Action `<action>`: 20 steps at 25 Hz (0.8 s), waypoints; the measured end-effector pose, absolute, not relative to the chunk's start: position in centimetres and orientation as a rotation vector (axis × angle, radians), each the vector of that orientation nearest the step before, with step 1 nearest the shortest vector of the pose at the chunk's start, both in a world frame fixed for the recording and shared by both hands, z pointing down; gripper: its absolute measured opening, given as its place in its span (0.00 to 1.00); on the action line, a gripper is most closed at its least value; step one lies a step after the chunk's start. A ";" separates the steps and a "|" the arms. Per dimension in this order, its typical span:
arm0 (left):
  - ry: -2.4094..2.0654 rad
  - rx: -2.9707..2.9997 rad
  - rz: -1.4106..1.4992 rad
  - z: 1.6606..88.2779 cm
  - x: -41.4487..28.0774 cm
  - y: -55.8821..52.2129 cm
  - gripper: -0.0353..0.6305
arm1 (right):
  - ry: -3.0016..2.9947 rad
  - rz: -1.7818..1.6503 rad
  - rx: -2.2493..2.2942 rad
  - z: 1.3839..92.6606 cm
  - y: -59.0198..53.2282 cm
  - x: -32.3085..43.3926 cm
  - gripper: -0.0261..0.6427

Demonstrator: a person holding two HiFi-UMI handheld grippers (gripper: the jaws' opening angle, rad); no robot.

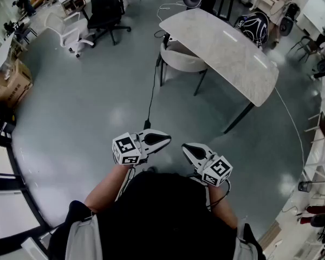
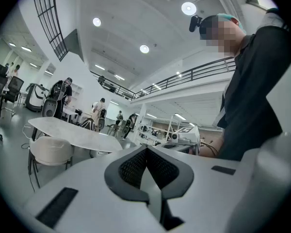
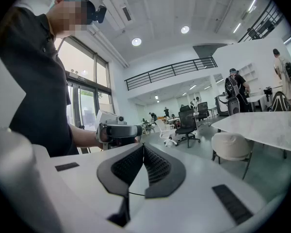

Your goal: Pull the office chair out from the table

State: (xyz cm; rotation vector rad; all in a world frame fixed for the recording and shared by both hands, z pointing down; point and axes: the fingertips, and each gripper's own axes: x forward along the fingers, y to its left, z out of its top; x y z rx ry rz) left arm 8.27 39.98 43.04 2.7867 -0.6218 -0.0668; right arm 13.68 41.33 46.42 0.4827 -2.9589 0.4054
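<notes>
A cream round-backed chair (image 1: 181, 59) on dark legs is tucked under the near-left edge of the pale marble-top table (image 1: 222, 45). It also shows in the left gripper view, chair (image 2: 51, 151) beside table (image 2: 75, 132), and in the right gripper view, chair (image 3: 231, 146) under table (image 3: 266, 124). My left gripper (image 1: 166, 140) and right gripper (image 1: 186, 149) are held close to the person's body, well short of the chair, tips turned toward each other. Both are shut with nothing between the jaws, as the left gripper (image 2: 146, 149) and right gripper (image 3: 143, 147) show in their own views.
A black cable (image 1: 151, 88) runs along the grey floor from the table toward me. A black office chair (image 1: 105, 10) and a white chair (image 1: 70, 34) stand at the far left, cardboard boxes (image 1: 8, 83) at the left edge. People stand beyond the table.
</notes>
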 end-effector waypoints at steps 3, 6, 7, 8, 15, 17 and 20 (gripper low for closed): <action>-0.630 2.786 -0.060 43.4 7.8 40.3 0.07 | -2.953 0.406 0.506 46.7 41.0 13.2 0.07; -0.638 2.785 -0.065 43.5 7.6 40.3 0.07 | -2.939 0.390 0.518 47.0 40.7 13.1 0.07; -0.636 2.783 -0.061 43.7 7.6 40.3 0.07 | -2.937 0.387 0.523 47.2 40.7 13.2 0.07; -0.631 2.780 -0.055 43.9 7.7 40.3 0.07 | -2.939 0.393 0.530 47.3 40.7 13.3 0.07; -0.636 2.773 -0.040 44.1 7.5 40.2 0.07 | -2.931 0.412 0.508 47.7 40.9 12.7 0.07; -0.629 2.757 -0.065 44.0 7.1 40.4 0.07 | -2.925 0.410 0.500 48.0 41.2 12.2 0.07; -0.623 2.747 -0.145 42.9 6.2 40.7 0.07 | -2.912 0.406 0.504 48.3 41.3 11.7 0.07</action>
